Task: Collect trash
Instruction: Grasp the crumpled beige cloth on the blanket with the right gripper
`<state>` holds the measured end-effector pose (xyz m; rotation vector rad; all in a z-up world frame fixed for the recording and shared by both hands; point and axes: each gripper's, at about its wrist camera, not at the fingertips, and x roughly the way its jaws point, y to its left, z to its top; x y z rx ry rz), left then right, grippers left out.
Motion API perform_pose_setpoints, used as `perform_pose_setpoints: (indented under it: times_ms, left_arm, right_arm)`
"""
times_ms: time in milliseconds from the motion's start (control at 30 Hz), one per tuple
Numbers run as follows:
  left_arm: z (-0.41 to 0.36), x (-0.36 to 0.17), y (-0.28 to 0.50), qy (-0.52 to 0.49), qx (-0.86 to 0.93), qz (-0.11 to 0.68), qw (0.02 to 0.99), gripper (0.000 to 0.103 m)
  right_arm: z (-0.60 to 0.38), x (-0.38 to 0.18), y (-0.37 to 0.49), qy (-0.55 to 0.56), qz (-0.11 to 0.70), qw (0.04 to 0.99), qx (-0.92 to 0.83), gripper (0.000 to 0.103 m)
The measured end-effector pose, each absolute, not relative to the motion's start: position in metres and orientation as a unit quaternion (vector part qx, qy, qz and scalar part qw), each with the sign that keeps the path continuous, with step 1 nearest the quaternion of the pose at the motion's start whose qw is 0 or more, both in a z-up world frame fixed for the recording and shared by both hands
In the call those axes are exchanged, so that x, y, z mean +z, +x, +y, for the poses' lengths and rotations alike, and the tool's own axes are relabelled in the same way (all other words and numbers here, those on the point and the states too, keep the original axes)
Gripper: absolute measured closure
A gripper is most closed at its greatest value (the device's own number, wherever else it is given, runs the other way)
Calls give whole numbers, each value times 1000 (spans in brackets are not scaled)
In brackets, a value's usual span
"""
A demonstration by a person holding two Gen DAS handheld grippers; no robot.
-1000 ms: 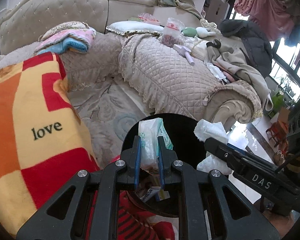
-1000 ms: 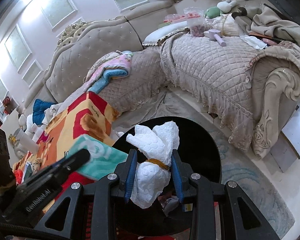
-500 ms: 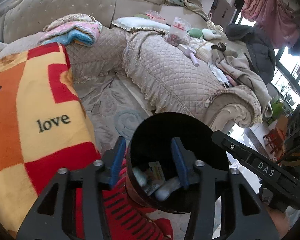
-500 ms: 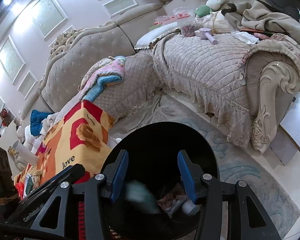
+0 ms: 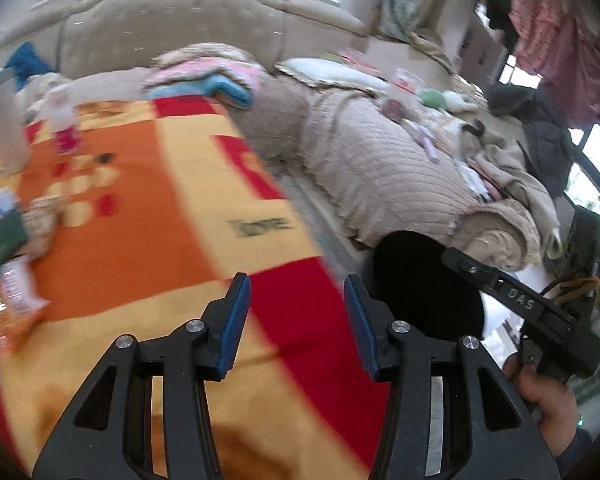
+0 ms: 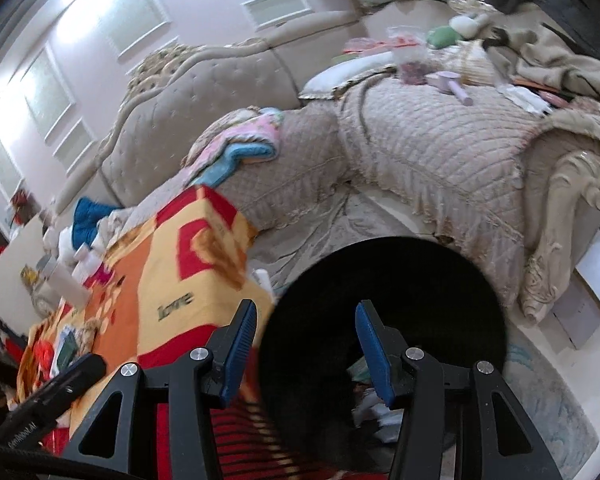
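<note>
My left gripper (image 5: 296, 284) is open and empty, hanging over the orange, yellow and red blanket (image 5: 140, 220). The black trash bin (image 5: 424, 280) stands to its right, beside the blanket's edge. At the blanket's far left lie a snack packet (image 5: 16, 300), a green packet (image 5: 0, 236) and a crumpled tissue (image 5: 40, 216), all blurred. My right gripper (image 6: 306, 308) is open with nothing between its blue pads and hangs above the bin's (image 6: 380, 280) left rim. Paper scraps (image 6: 372, 400) lie at the bottom of the bin.
A quilted beige sofa (image 6: 440, 152) wraps around behind the bin, piled with clothes, a pillow and small items. Folded pink and blue towels (image 5: 212, 80) lie on it. A hand (image 5: 548, 396) grips the right tool's body. Bottles (image 6: 68, 276) stand at the blanket's far end.
Both grippers opened; the wet-wipe packet and the white tissue dropped into the bin. My left gripper then swung left, off the bin and over the blanket. The right one shifted slightly left.
</note>
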<state>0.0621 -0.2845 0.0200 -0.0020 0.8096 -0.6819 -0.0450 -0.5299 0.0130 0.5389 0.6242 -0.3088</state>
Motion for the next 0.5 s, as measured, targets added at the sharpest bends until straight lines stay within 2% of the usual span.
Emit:
perform_pose_setpoints:
  times_ms: [233,300,500]
  left_arm:
    - [-158,22,76,-26,-243,363,899,55]
    - [-122,19,79,-30,-214,355,910,49]
    - [-20,1,91,-34,-118,335,934,49]
  right_arm:
    - [-447,21,-9,207,306,926,-73,53]
    - [-422,21,2,193,311,930,-41,53]
    - [-349,13,35,145,331,932,17,53]
